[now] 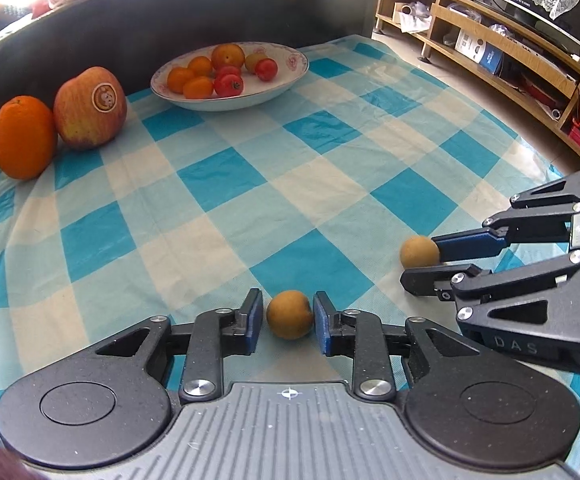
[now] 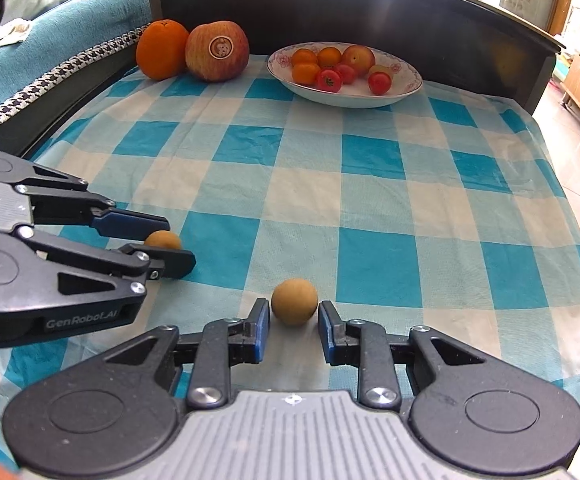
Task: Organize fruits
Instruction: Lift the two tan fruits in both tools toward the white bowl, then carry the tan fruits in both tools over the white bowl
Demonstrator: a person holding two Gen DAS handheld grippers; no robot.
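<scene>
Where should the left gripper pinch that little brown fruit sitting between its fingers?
Across its widest middle, coming in level and low over the checked cloth. The small brown fruit is round and sits loose between the left gripper's open blue pads, so squeezing its two sides probably holds best.

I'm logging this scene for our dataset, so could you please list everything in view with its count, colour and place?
Small round fruits: two, tan-brown, near edge of the cloth; one between the left gripper's fingers, one between the right gripper's fingers.
Orange: one, orange, far left, beside the apple.
Apple: one, red-yellow, round sticker, far left.
Bowl: one, white with pink pattern, far centre, holding small orange and red fruits.
Tablecloth: one, blue-and-white check, covers the table.
Shelf unit: one, wooden, right of the table.
Left gripper: black with blue pads, open.
Right gripper: black with blue pads, open.
</scene>
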